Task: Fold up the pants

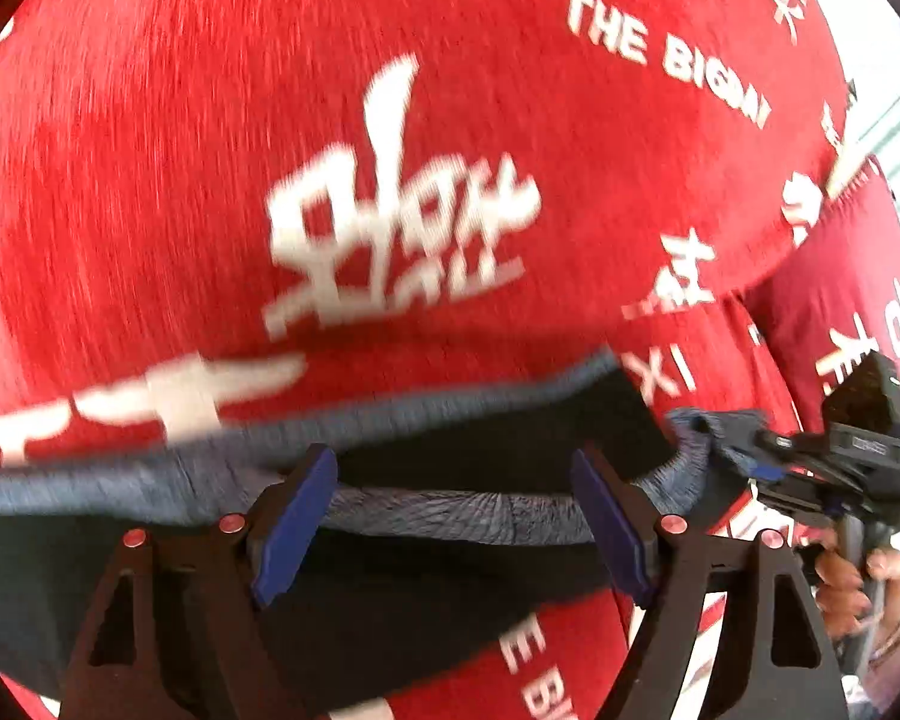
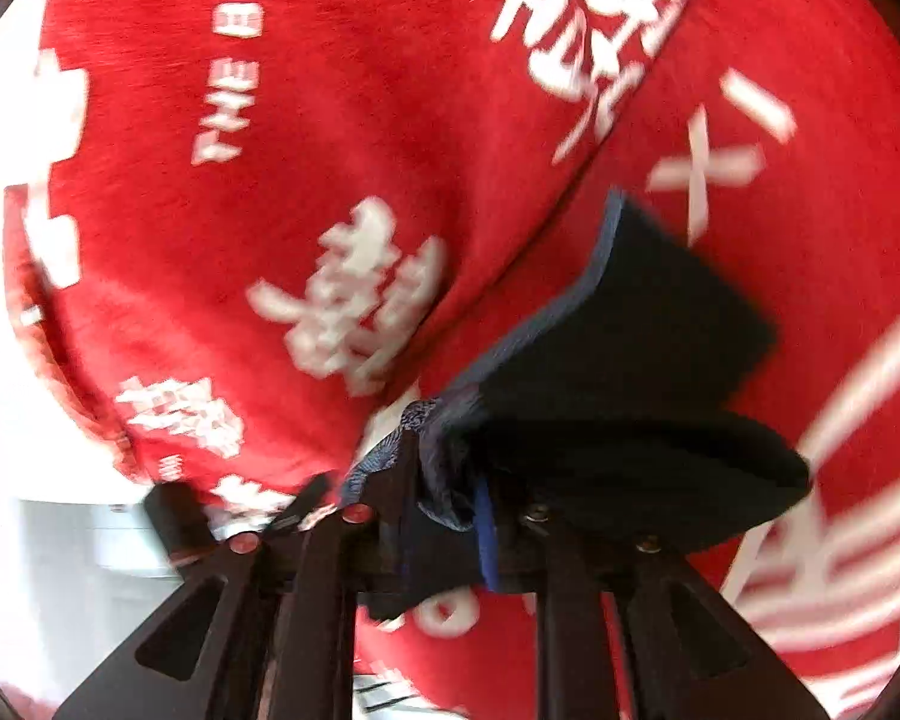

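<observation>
Dark navy pants (image 1: pixel 498 420) with a blue-grey ribbed waistband (image 1: pixel 462 516) hang over a red cloth with white lettering (image 1: pixel 210 150). My left gripper (image 1: pixel 456 525) is open, its blue pads (image 1: pixel 297 516) on either side of the waistband without pinching it. My right gripper (image 1: pixel 744 456) shows at the right of the left wrist view, shut on the waistband's end. In the right wrist view the right gripper (image 2: pixel 444 516) is shut on the bunched waistband (image 2: pixel 426 420), and the dark pants fabric (image 2: pixel 642 348) hangs beyond it.
The red printed cloth (image 2: pixel 300 180) fills both views behind the pants. A second darker red panel (image 1: pixel 840 276) lies at the right. A person's hand (image 1: pixel 846 588) holds the right gripper's handle. A bright white area (image 2: pixel 6 450) lies at the left.
</observation>
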Tool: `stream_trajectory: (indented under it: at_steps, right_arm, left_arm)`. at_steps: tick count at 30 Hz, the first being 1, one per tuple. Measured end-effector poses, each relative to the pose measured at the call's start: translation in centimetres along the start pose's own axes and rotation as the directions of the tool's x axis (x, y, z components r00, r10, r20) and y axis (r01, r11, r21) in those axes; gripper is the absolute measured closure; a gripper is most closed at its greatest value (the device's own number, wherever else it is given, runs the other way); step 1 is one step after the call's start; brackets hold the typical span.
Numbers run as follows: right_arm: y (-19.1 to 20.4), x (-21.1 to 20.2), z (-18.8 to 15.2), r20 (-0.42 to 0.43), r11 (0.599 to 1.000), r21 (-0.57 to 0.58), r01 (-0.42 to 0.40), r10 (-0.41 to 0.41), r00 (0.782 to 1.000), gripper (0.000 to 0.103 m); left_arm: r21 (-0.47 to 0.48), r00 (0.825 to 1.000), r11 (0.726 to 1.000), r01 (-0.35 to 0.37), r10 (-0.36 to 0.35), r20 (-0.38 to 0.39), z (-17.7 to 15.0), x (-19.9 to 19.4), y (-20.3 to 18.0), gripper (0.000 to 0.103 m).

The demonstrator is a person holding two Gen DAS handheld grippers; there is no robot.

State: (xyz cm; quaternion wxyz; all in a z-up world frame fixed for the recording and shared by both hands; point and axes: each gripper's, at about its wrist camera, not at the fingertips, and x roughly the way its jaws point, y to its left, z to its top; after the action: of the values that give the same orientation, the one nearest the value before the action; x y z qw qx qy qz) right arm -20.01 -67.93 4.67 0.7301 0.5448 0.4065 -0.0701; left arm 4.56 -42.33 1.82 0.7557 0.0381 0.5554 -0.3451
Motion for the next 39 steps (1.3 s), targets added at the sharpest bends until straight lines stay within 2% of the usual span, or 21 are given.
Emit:
stream_trajectory:
  at_steps: [1,2,3,5,8,12,14,15,16,17,18,21,23,26,27,29,31,34,36,38,39]
  right_arm:
    - [0.3,0.9,1.7,-0.006,0.998,-0.024,0.050,-0.050,0.999,0.039]
    - [0.7,1.3,2.5,-0.001,0.995,-0.053,0.087,-0.087,0.996,0.024]
    - [1.2,1.4,3.0,0.011,0.989,-0.085,0.119,-0.118,0.993,0.017]
    - [2.5,1.1,3.4,0.041,0.978,-0.149,0.147,-0.143,0.989,0.017]
    - [2.1,-0.4,1.9,0.065,0.971,-0.147,0.190,-0.182,0.981,0.019]
    - [-3.1,-1.2,-1.2,0.033,0.959,0.008,0.283,-0.283,0.958,0.041]
    - [-6.3,-0.3,-1.9,-0.014,0.951,0.107,0.291,-0.291,0.957,0.049]
    - [-7.7,0.2,-2.1,-0.022,0.948,0.157,0.276,-0.276,0.961,0.065]
    - [-8.6,0.8,-1.8,-0.023,0.947,0.184,0.264,-0.264,0.964,0.094]
    - [-9.2,1.3,-1.6,-0.022,0.945,0.210,0.252,-0.253,0.967,0.096]
    - [-9.1,1.4,-1.3,-0.012,0.946,0.221,0.235,-0.238,0.971,0.096]
    - [-6.3,0.3,0.2,0.063,0.981,0.129,0.146,-0.155,0.986,0.096]
    - [-5.2,0.5,1.0,0.046,0.979,0.067,0.192,-0.195,0.980,0.096]
    - [-6.8,2.2,0.9,-0.078,0.949,0.052,0.312,-0.307,0.948,0.092]
    - [-7.6,2.2,0.5,-0.102,0.945,0.070,0.318,-0.310,0.945,0.090]
    - [-8.5,1.4,-0.5,-0.088,0.960,0.086,0.265,-0.258,0.962,0.079]
    - [-9.2,0.9,-1.4,-0.056,0.969,0.085,0.234,-0.230,0.972,0.053]
    - [-11.3,2.2,-1.4,-0.046,0.977,0.146,0.155,-0.150,0.988,0.052]
    - [-12.2,3.4,-0.9,-0.013,0.978,0.190,0.082,-0.081,0.997,0.057]
    - [-12.1,4.5,-0.1,0.022,0.977,0.206,0.062,-0.068,0.997,0.059]
    - [-11.8,4.9,0.4,0.027,0.975,0.213,0.065,-0.072,0.997,0.071]
  left_arm:
    - [-0.006,0.999,1.000,-0.028,0.028,0.016,0.8,0.0,0.3,0.022]
    - [-0.013,0.998,0.999,-0.049,0.050,0.024,1.3,0.0,0.6,0.022]
    - [-0.020,0.997,0.998,-0.067,0.068,0.025,1.5,0.1,0.9,0.022]
    - [-0.037,0.994,0.994,-0.107,0.107,0.006,1.0,0.3,1.7,0.022]
    - [-0.044,0.985,0.985,-0.164,0.162,-0.053,-1.2,1.2,3.0,0.022]
    - [-0.081,0.961,0.969,-0.232,0.216,-0.172,-5.4,3.3,5.1,0.022]
    - [-0.103,0.952,0.962,-0.253,0.229,-0.202,-6.8,4.1,5.8,0.022]
    - [-0.106,0.949,0.959,-0.262,0.236,-0.209,-7.1,4.5,6.0,0.022]
    - [-0.108,0.944,0.955,-0.276,0.248,-0.219,-7.4,4.9,6.2,0.022]
    - [-0.110,0.941,0.953,-0.282,0.253,-0.225,-7.5,5.1,6.3,0.022]
    - [-0.119,0.940,0.951,-0.285,0.252,-0.231,-7.4,5.2,6.4,0.022]
    - [-0.134,0.955,0.956,-0.260,0.233,-0.183,-6.5,4.6,5.9,0.022]
    - [-0.118,0.955,0.959,-0.260,0.237,-0.180,-5.9,5.2,5.5,0.022]
    - [-0.120,0.936,0.947,-0.298,0.266,-0.229,-5.6,6.9,5.5,0.022]
    - [-0.125,0.934,0.943,-0.309,0.276,-0.227,-5.7,6.9,5.7,0.022]
    - [-0.141,0.937,0.936,-0.321,0.294,-0.187,-5.6,6.3,6.2,0.022]
    - [-0.142,0.930,0.926,-0.349,0.323,-0.178,-5.8,6.3,7.0,0.022]
    - [-0.146,0.910,0.913,-0.381,0.343,-0.231,-6.6,7.6,8.4,0.022]
    - [-0.133,0.911,0.912,-0.387,0.357,-0.204,-7.0,7.8,8.4,0.019]
    - [-0.107,0.902,0.907,-0.408,0.382,-0.200,-7.2,8.0,8.0,0.019]
    - [-0.108,0.901,0.905,-0.410,0.384,-0.203,-7.2,8.1,8.0,0.019]
